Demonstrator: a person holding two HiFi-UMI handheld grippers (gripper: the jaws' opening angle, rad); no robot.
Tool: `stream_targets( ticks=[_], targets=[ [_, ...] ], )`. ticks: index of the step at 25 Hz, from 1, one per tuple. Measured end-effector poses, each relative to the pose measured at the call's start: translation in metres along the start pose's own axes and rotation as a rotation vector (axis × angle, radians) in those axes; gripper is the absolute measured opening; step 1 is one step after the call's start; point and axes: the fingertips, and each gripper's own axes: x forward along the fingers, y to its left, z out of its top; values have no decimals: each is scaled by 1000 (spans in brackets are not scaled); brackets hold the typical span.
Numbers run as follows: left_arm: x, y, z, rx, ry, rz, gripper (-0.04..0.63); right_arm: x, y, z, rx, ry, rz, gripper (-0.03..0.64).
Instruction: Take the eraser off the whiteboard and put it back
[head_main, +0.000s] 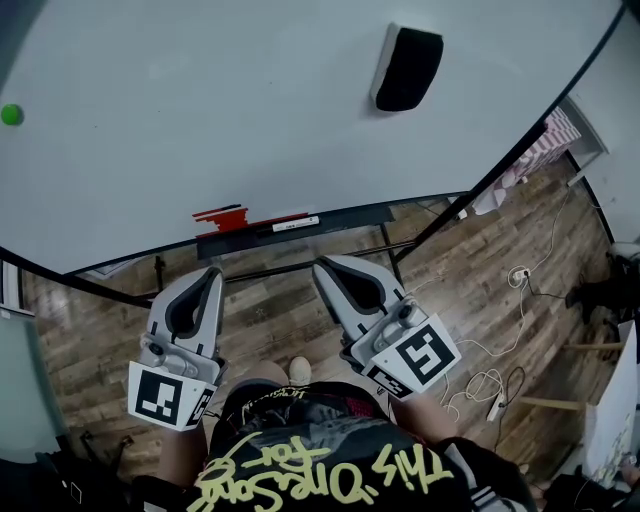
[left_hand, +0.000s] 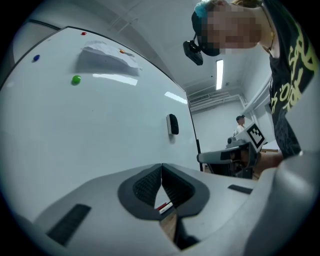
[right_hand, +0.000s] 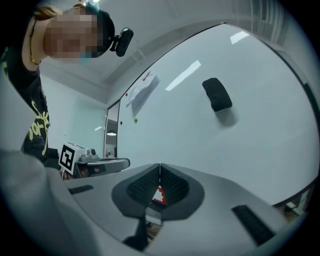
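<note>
1. My left gripper (head_main: 211, 277) and right gripper (head_main: 324, 269) are both closed and empty, side by side in front of the whiteboard (head_main: 200, 110).
2. The eraser (head_main: 408, 68) sticks to the whiteboard, upper right, well apart from both grippers.

Black shirt (head_main: 300, 412), yellow lettering (head_main: 330, 478); left gripper (head_main: 212, 272), right gripper (head_main: 322, 266) grey, black pads (left_hand: 146, 187), black-white marker cubes (head_main: 165, 395); shoe (head_main: 299, 370) probably pale

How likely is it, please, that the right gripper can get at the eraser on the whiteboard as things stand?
Probably yes: the eraser hangs on bare whiteboard above and right of the right gripper, with nothing between them. Its jaws are shut, though, so they would have to open first.
</note>
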Motion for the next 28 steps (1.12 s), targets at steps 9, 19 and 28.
stream_targets(
  ticks=[9, 19, 28],
  targets=[
    [-1, -4, -1, 0, 9, -2, 8, -3, -1, 0, -28, 17, -8, 8],
    [-3, -12, -2, -1, 20, -21, 8, -8, 2, 1, -6, 8, -8, 8],
    [-11, -13, -4, -13, 16, -18, 8, -9, 9, 1, -11, -2, -20, 8]
  ],
)
